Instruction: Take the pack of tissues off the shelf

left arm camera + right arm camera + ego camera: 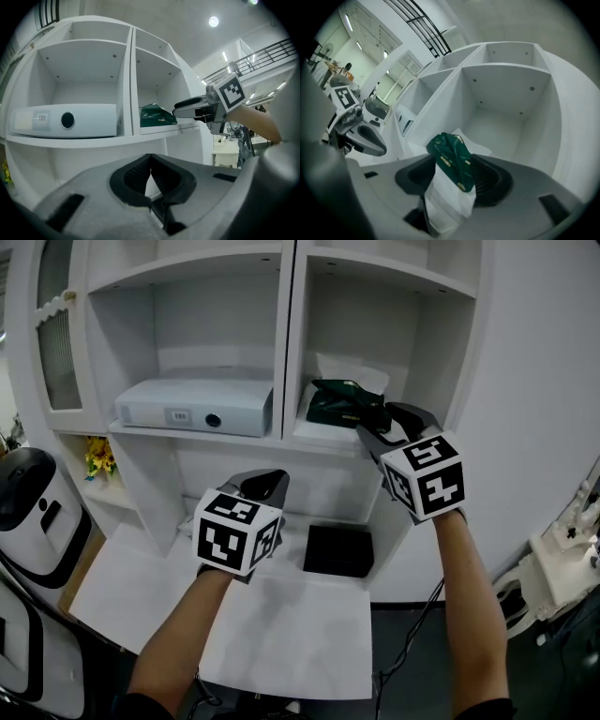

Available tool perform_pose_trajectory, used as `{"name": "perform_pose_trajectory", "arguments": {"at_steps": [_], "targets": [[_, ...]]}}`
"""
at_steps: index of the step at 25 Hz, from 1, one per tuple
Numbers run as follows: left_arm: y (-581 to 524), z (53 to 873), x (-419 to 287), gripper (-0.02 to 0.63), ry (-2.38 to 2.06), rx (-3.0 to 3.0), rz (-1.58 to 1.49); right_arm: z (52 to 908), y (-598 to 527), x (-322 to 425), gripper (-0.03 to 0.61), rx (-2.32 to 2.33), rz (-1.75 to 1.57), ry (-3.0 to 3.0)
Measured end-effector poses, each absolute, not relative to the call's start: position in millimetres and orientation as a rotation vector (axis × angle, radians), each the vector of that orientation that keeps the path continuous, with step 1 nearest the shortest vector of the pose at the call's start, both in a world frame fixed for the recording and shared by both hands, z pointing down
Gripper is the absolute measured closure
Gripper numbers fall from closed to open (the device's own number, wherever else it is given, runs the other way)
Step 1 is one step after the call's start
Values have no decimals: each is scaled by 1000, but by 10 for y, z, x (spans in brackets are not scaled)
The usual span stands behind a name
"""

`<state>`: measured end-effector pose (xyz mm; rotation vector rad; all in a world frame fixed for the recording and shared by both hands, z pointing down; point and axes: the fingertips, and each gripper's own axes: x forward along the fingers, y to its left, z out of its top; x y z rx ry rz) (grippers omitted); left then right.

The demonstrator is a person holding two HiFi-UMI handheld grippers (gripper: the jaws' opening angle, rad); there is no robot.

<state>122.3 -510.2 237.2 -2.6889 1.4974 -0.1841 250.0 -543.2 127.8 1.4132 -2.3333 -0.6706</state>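
Note:
The pack of tissues is dark green and crumpled and lies in the right compartment of the white shelf, on a white sheet. My right gripper reaches into that compartment from the right. In the right gripper view the pack stands on edge between the two pads, which press on its sides. My left gripper hangs lower, in front of the shelf, shut with nothing in it. In the left gripper view its pads meet, and the pack and right gripper show above.
A white box-shaped device with a round lens fills the left compartment. An upright divider separates the two compartments. A black flat box lies on the lower white surface. A white appliance and yellow flowers stand at the left.

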Motion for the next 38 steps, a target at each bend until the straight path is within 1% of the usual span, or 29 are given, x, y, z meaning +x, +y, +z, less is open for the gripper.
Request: {"name": "perform_pose_trajectory", "arguments": {"at_steps": [6, 9, 13, 18, 19, 20, 24, 38], "targets": [[-5129, 2376, 1247, 611, 1527, -2666, -179, 1323, -5631, 2504, 351, 1315, -716, -2245], [-5138, 2377, 1242, 611, 1540, -2661, -171, 1332, -5688, 2475, 375, 1283, -712, -2230], [-5135, 2373, 1219, 611, 1552, -2650, -168, 1322, -5749, 2405, 383, 1248, -716, -2200], [-5128, 2390, 1102, 611, 1578, -2635, -172, 1391, -5841, 2348, 452, 1230, -700, -2141], [-5128, 2392, 1079, 611, 1582, -2633, -172, 1398, -5850, 2347, 476, 1233, -701, -2133], [-5127, 2393, 1061, 611, 1585, -2632, -172, 1400, -5854, 2350, 514, 1238, -701, -2130], [-5130, 2415, 1014, 611, 1585, -2637, -175, 1402, -5851, 2349, 568, 1254, -693, -2149], [-5118, 2427, 950, 611, 1520, -2675, -181, 1164, -5708, 2408, 575, 1473, -761, -2165]]}}
